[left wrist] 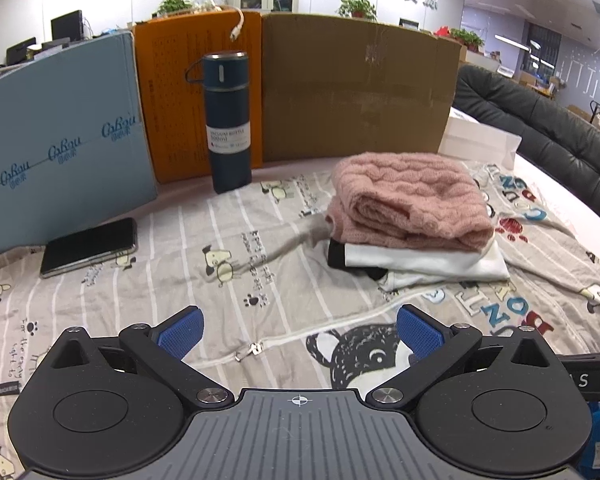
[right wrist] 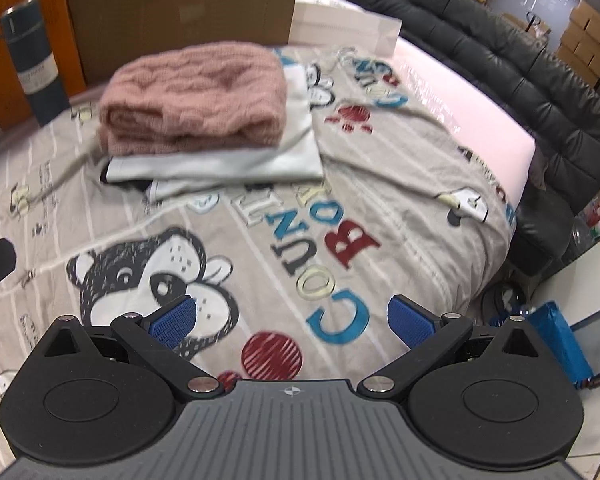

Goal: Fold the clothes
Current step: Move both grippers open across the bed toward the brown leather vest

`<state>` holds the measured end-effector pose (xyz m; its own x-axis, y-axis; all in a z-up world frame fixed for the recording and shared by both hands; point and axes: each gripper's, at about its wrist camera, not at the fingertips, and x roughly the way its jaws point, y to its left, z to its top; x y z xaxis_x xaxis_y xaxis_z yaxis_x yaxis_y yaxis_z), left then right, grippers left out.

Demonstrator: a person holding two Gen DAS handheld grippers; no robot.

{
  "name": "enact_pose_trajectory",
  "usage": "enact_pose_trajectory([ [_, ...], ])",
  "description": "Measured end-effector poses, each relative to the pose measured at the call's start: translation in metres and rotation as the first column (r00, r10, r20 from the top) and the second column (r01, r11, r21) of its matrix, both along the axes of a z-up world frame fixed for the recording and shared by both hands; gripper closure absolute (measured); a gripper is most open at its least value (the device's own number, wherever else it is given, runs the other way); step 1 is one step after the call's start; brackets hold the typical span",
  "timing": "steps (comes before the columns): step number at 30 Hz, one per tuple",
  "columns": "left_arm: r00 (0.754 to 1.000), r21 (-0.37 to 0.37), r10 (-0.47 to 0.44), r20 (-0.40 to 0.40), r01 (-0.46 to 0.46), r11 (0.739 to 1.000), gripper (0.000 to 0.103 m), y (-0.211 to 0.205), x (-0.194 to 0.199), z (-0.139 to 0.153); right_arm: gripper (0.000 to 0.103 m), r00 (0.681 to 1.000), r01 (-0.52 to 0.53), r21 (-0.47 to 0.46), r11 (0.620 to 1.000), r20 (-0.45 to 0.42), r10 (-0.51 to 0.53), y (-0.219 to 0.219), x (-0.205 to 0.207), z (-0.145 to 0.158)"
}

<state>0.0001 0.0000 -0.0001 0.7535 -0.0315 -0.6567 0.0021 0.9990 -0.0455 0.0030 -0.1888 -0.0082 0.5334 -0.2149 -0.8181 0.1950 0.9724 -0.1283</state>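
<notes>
Left gripper (left wrist: 299, 332) empty, white garment (left wrist: 420, 262) half-hidden under pink sweater (left wrist: 408, 200)

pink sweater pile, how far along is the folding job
Done: the pink sweater lies folded on top of a folded white garment, stacked on the cartoon-print sheet. In hand: nothing; the left tool and right tool are both open and empty above the sheet. Left: no unfolded clothes show in either view, so the folding looks finished or between items.

Pink sweater (left wrist: 410, 196) stacked on white garment (left wrist: 428, 262) (folded), flask (left wrist: 227, 120) behind
</notes>
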Motion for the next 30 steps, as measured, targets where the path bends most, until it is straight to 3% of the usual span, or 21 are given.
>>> enact_pose_trajectory([
  [5, 1.000, 0.022, 0.002, -0.024, -0.002, 1.000, 0.000, -0.005, 0.000, -0.007, 0.000, 0.999, -0.011, -0.004, 1.000, 0.050, 0.011, 0.011, -0.010, 0.002],
  [7, 1.000, 0.028, 0.001, -0.024, 0.000, 1.000, 0.000, -0.007, -0.005, -0.014, 0.000, 1.000, -0.019, 0.012, 1.000, -0.013, 0.019, 0.010, -0.008, -0.011],
  [11, 0.999, 0.030, -0.005, -0.053, 0.007, 1.000, 0.000, -0.008, -0.002, -0.017, 0.000, 0.994, -0.020, 0.035, 0.999, -0.109, 0.023, 0.008, 0.018, -0.009],
  [16, 0.996, 0.024, 0.003, -0.091, 0.000, 1.000, 0.000, -0.001, 0.008, -0.016, 0.000, 0.992, -0.027, 0.036, 0.999, -0.123, 0.032, 0.009, 0.017, -0.014],
  [30, 0.995, 0.020, 0.039, -0.091, -0.037, 0.999, 0.000, 0.009, 0.006, -0.014, 0.000, 0.991, -0.071, 0.040, 0.997, -0.115, 0.075, 0.013, 0.021, -0.015],
])
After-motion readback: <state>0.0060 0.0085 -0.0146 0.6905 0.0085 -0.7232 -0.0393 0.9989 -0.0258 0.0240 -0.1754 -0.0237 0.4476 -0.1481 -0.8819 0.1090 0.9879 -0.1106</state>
